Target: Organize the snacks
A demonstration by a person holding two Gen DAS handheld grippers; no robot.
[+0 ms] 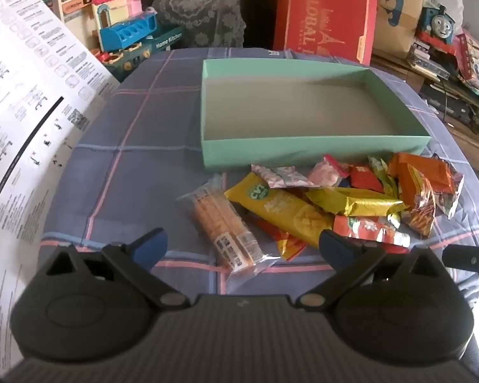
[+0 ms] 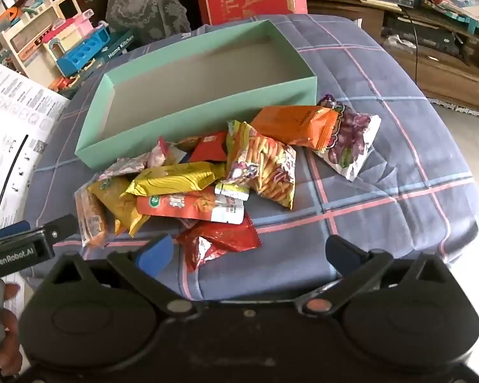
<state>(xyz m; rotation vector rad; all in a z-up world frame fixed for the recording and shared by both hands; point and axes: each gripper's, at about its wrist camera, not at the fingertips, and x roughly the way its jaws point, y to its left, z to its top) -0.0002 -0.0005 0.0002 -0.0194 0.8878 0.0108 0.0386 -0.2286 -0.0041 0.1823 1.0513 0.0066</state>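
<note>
Left claw [image 1: 242,245] released, nothing held, right claw [image 2: 249,252] released, nothing held, snack pile [image 1: 335,198] heaped on plaid-covered counter [image 1: 137,134], mint box [image 1: 297,150] seen at 12 o'clock of pile, touching it

A blue plaid cloth [image 2: 383,172] with pink and pale-blue lines covers the supporting surface. On it sits a mint-green open box [image 2: 188,121], holding nothing. Just in front of the box lies a loose heap of snack packets [image 2: 207,172], a clear-wrapped cracker pack [image 1: 222,223] at its left edge.
</note>
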